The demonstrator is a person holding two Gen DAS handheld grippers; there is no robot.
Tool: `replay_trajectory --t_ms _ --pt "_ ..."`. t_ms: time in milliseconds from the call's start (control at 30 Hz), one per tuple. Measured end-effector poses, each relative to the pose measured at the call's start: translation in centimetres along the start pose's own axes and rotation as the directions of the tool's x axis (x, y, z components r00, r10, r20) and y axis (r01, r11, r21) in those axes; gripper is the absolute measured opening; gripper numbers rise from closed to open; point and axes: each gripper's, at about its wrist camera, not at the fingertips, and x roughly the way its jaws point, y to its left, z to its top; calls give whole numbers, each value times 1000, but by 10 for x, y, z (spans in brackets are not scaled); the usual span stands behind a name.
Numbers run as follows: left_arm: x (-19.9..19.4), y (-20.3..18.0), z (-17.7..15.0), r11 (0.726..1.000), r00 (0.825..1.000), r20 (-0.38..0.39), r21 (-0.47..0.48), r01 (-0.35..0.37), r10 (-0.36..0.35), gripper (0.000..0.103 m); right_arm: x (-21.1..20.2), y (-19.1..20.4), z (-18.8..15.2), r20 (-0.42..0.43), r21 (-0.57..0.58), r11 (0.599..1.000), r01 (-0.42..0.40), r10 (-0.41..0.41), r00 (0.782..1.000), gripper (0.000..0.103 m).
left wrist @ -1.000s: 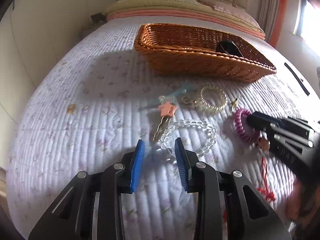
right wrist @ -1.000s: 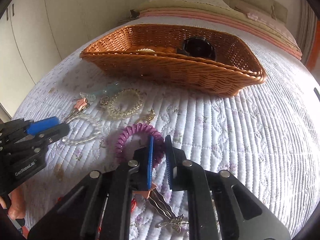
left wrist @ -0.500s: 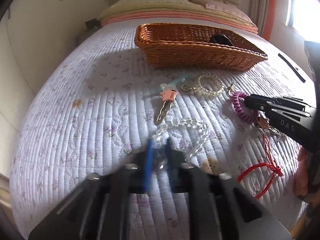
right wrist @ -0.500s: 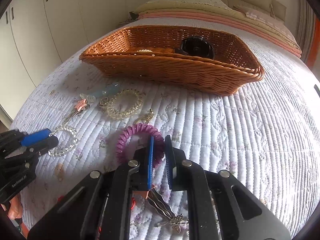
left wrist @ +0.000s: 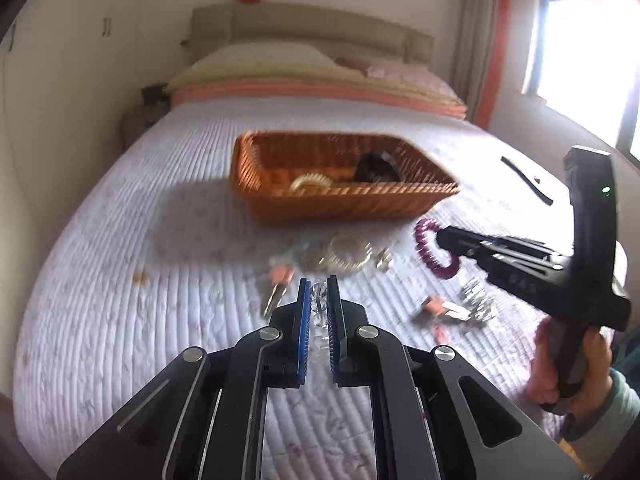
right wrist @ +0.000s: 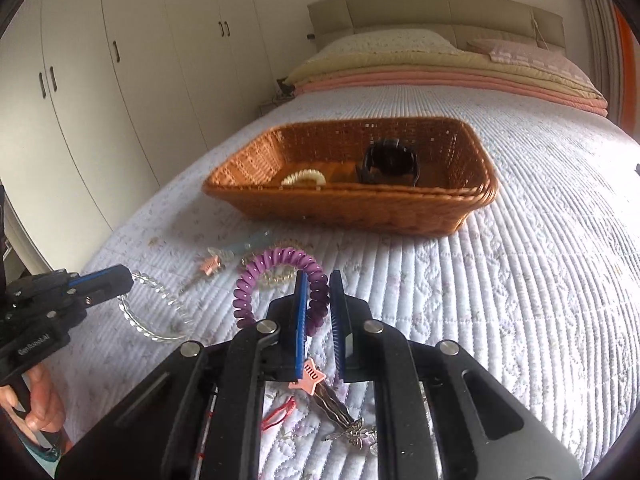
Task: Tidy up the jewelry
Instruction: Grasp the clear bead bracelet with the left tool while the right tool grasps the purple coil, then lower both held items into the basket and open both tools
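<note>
My left gripper [left wrist: 318, 292] is shut on a clear bead bracelet [right wrist: 154, 308], which hangs from it above the quilt; it shows as beads between the pads [left wrist: 319, 308]. My right gripper [right wrist: 319, 286] is shut on a purple spiral hair tie [right wrist: 276, 280] and holds it off the bed; it shows in the left wrist view [left wrist: 434, 250]. A wicker basket [right wrist: 452, 216] stands further up the bed, holding a black item [right wrist: 390, 168] and a cream scrunchie [right wrist: 304, 178].
On the quilt lie a pink star hair clip [right wrist: 210, 266], a yellowish bead bracelet [left wrist: 348, 254], a light blue clip [right wrist: 248, 244], a second star clip [right wrist: 314, 376], a butterfly pin [right wrist: 354, 436] and a red cord [right wrist: 280, 416]. Pillows and wardrobes stand beyond.
My left gripper closed on the clear bead bracelet and lifted it off the quilt. My right gripper raised the purple hair tie. Both views now sit higher above the bed.
</note>
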Motion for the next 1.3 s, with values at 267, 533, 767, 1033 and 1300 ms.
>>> replay_trajectory --t_ms 267,533,767,1033,1300 --pt "-14 -24 65 995 990 135 95 40 -52 6 -22 5 48 92 -29 999 31 -28 995 9" --pt "47 -17 134 998 983 171 35 58 -63 6 17 -8 125 85 -37 991 129 -126 988 9" --pt "131 21 140 995 996 58 -72 69 -65 6 91 -26 162 -55 -17 990 142 -143 988 9" --pt "172 42 120 993 997 -39 -99 61 -65 6 167 -26 154 -247 -30 985 172 -174 953 9" --pt "158 47 111 988 994 -47 -121 92 -99 22 170 -23 145 -280 -40 987 154 -159 947 10"
